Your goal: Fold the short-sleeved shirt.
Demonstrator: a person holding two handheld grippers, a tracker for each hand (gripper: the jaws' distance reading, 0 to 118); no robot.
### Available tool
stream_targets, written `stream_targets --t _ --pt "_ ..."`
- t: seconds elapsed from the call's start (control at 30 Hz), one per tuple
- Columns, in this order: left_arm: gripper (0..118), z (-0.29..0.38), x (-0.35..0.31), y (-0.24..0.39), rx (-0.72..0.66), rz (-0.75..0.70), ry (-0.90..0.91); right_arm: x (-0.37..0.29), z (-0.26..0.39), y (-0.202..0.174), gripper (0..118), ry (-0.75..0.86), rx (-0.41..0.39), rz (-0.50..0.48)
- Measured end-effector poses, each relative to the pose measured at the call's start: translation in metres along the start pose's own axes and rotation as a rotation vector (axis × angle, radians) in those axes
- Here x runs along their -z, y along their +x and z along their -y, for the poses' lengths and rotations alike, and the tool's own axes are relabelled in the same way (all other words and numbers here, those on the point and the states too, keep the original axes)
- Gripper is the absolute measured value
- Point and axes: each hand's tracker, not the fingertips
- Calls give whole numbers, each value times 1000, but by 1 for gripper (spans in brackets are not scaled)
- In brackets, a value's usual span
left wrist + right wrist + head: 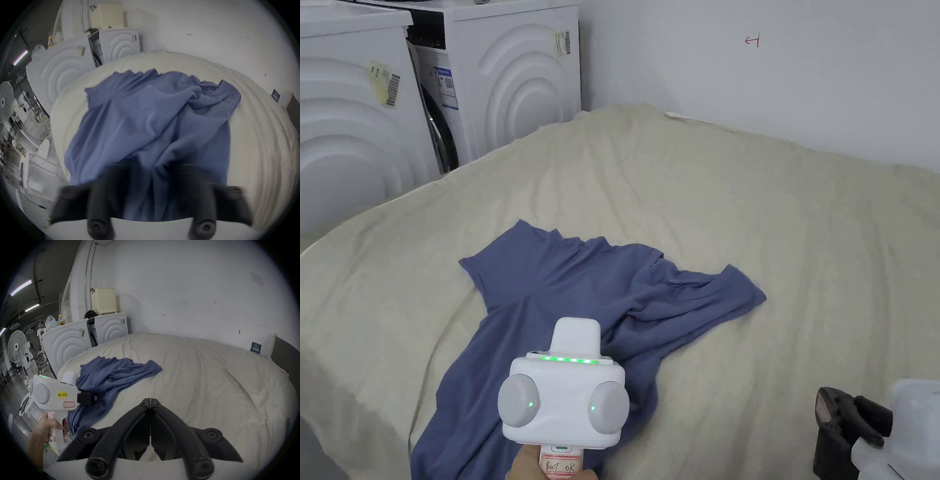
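The blue short-sleeved shirt [581,312] lay crumpled on the cream bedcover [769,219], on the near left part of the bed, its lower end trailing over the near edge. Its long axis ran from that near edge away toward the far wall, with one sleeve thrown out to the right.

The left gripper [152,175] was directly over the shirt's near portion. In its own view the jaws stood apart with a ridge of blue cloth between them; the picture was blurred, so whether they pressed on the cloth could not be told. The right gripper [150,402] hovered over bare bedcover, well to the right of the shirt, its jaws closed tip to tip on nothing.

In my judgement the left hand was much the nearer, and the shirt first needed spreading flat.

Two white washing machines [506,81] stood beyond the bed's left corner, a pale laundry basket [105,300] on one. A standing fan [17,347] stood farther left.
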Motion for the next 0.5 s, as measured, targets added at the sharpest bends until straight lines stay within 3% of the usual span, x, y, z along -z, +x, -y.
stream_targets --t 0.03,0.27,0.5 --pt "7 0 2 0 1 -12 -2 -1 0 0 0 -1 3 -3" --pt "7 -10 -20 -15 -57 71 -6 -12 -1 10 0 5 17 4" --pt "7 -39 -82 3 32 62 134 -39 -11 36 0 59 59 50"
